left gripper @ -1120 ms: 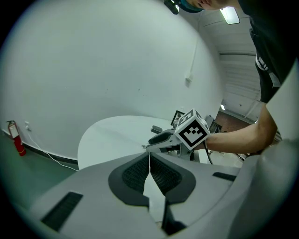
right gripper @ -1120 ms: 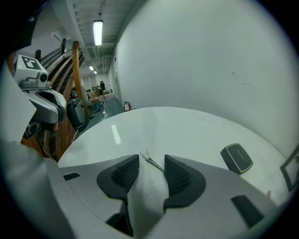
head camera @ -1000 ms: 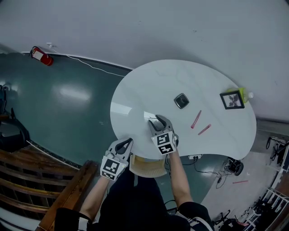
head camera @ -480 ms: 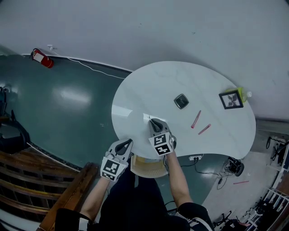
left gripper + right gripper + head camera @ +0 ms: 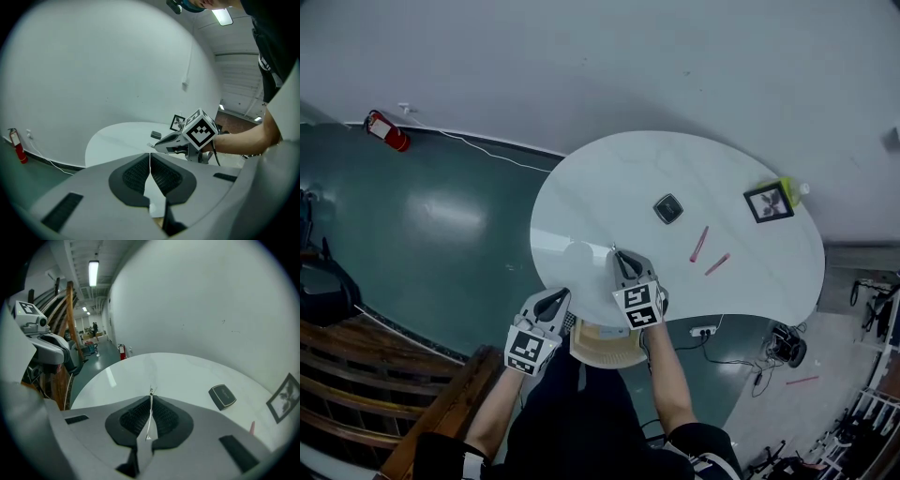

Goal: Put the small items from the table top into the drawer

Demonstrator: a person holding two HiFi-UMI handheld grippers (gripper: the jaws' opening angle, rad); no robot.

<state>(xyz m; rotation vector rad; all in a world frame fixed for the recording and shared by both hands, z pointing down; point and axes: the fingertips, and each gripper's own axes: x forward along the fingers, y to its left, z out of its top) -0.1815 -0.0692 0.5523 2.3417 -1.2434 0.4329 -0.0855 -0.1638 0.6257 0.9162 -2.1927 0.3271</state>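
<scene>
Moved: right gripper [image 5: 619, 258] has just been closing its jaws on a thin pale sliver [image 5: 150, 394], which a second ago lay loose on the table [image 5: 609, 178] at the jaw tips.
Head view: the right gripper is over the table's 6 o'clock edge, and the open drawer [image 5: 605, 349] is just beyond it at 6 o'clock. The left gripper [image 5: 560, 298] is at its 8 o'clock, beside the drawer.
Still out: a black square case [image 5: 667, 208], two pink sticks [image 5: 699, 244] and a picture frame [image 5: 769, 202] lie toward 2 o'clock, well apart.
Left gripper view: jaws together, nothing between them.
Right gripper view: pads clamped on the sliver's flat faces, its tip poking out at 12 o'clock.
Handling: it looks light, thin and bendy, so it is likely to slip or flutter. The flat-face pinch suits it.
Room: bare tabletop all round. The table rim above the drawer is the only edge to clear.
</scene>
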